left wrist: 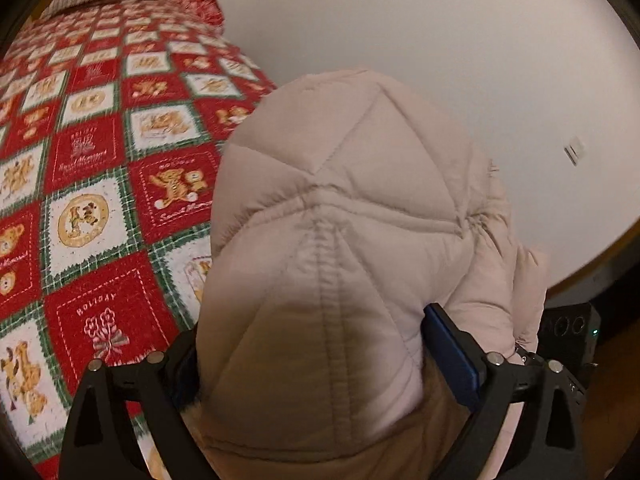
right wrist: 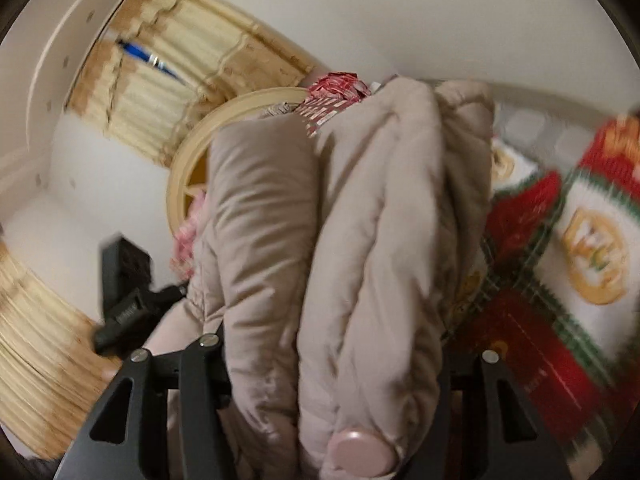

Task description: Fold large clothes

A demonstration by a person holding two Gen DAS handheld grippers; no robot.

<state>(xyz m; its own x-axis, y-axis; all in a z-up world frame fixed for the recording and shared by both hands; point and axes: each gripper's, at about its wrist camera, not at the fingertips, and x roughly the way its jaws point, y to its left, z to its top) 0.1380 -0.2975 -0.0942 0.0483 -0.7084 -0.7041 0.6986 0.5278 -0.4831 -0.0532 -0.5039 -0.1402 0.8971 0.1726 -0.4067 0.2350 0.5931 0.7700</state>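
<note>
A pale beige quilted puffer jacket fills the middle of the left wrist view. My left gripper is shut on a thick bunch of it, with a blue pad pressed into the fabric on the right side. In the right wrist view the same jacket hangs in bulky folds between the fingers of my right gripper, which is shut on it. A round pinkish button shows at the bottom. Both sets of fingertips are buried in the padding.
A bed with a red, white and green teddy-bear quilt lies to the left, also seen at the right as the quilt. A cream round headboard, yellow curtains and white walls stand behind. A black device sits low left.
</note>
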